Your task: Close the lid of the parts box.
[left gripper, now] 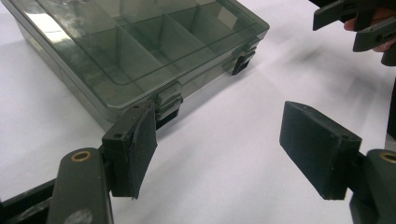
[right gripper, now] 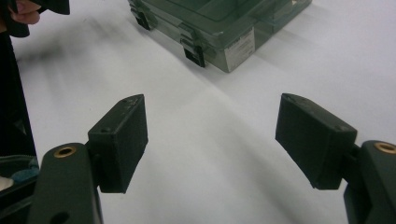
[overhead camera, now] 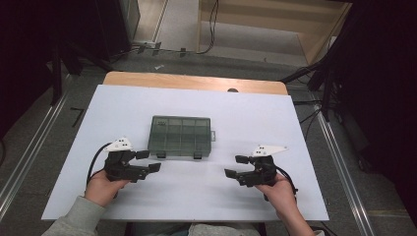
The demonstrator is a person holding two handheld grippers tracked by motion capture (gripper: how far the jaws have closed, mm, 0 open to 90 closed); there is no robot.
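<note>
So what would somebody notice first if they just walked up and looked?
Probably the see-through grey box with little compartments, lid shut, lying in the middle of the white table. Next, the two black claws nearer the person: the left claw and the right claw sit on either side of the box, both open with nothing between their jaws.

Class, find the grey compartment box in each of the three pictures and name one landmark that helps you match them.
High view: the compartment box lies mid-table, between and beyond the two grippers.
Left gripper view: it sits upper left, lid closed, near corner just behind one black jaw.
Right gripper view: it lies along the top edge, centre to right, white label facing the camera.
Shared landmark: the two latches on the box's near side.
</note>
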